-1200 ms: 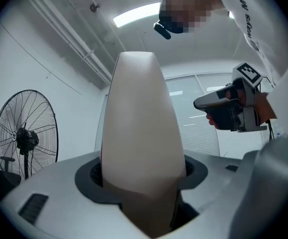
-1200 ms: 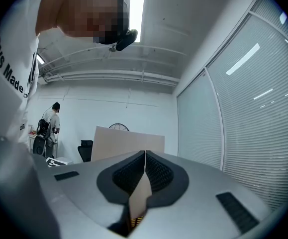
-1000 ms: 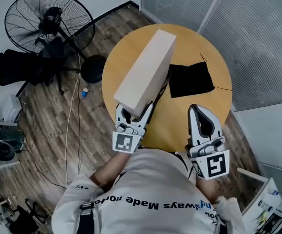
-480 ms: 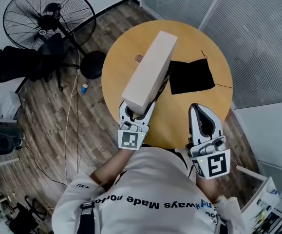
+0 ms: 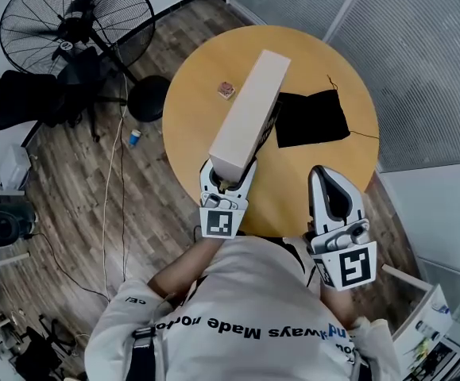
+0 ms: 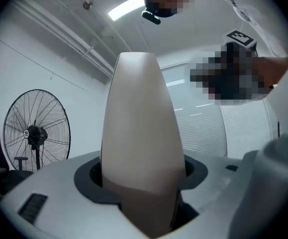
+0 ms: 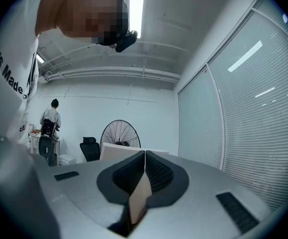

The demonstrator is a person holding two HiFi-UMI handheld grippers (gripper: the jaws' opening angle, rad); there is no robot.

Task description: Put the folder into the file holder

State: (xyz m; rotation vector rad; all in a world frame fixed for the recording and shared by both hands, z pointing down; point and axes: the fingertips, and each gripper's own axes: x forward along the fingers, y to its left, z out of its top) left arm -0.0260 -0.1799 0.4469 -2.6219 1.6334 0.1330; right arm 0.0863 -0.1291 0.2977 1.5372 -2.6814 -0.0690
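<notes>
A thick beige folder (image 5: 248, 113), long and box-shaped, hangs slanted over the round yellow table (image 5: 190, 117). My left gripper (image 5: 230, 177) is shut on its near end. In the left gripper view the folder (image 6: 140, 128) fills the gap between the wide-set jaws of the left gripper (image 6: 141, 183). A dark edge runs along the folder's right side. My right gripper (image 5: 326, 175) sits over the table's near right edge, jaws together, with nothing held. The right gripper view shows the right gripper (image 7: 144, 156) with its pads meeting in a line, and the folder (image 7: 118, 151) beyond them.
A black cloth bag (image 5: 311, 119) lies flat on the table right of the folder. A small reddish object (image 5: 226, 90) sits on the table to its left. A standing fan (image 5: 75, 22) and a black chair (image 5: 23, 101) are on the wooden floor. Blinds (image 5: 420, 62) line the right side.
My left gripper has carried the folder rightward and lower over the table. That uncovered the small reddish object. The right gripper has stayed where it was.
</notes>
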